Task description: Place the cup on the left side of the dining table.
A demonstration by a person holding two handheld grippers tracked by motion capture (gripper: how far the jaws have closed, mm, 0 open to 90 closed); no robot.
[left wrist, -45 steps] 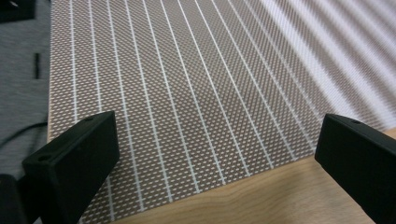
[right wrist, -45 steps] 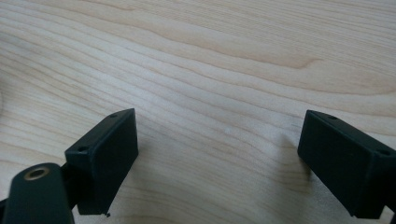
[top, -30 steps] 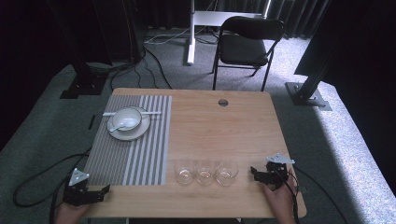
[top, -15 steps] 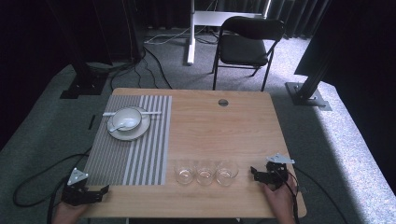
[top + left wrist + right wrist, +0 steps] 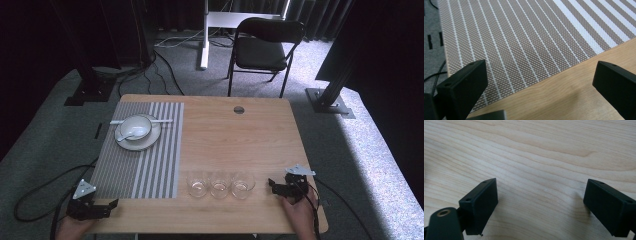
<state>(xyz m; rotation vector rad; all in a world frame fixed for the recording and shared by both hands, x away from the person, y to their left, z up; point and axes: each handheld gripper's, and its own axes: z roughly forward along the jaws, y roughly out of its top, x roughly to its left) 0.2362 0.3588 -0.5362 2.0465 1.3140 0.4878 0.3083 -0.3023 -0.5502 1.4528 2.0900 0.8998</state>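
1. Three small empty glasses (image 5: 220,185) stand in a tight row near my edge of the wooden surface (image 5: 240,140), just beside one another. That puts them between my hands, within reach of either.
2. My left gripper (image 5: 92,209) sits at the near left corner, by the striped placemat's (image 5: 145,160) front edge. Its jaws are wide apart and hold nothing; in the left gripper view they frame only mat and wood.
3. My right gripper (image 5: 286,189) rests near the front right, just beside the rightmost glass and pointing toward it. Its jaws are also spread wide over bare wood.
4. At the mat's far end a bowl (image 5: 134,127) with a spoon in it sits on a plate (image 5: 138,141), well apart from both grippers.
5. I judge this a ready pose, with nothing taken up yet.
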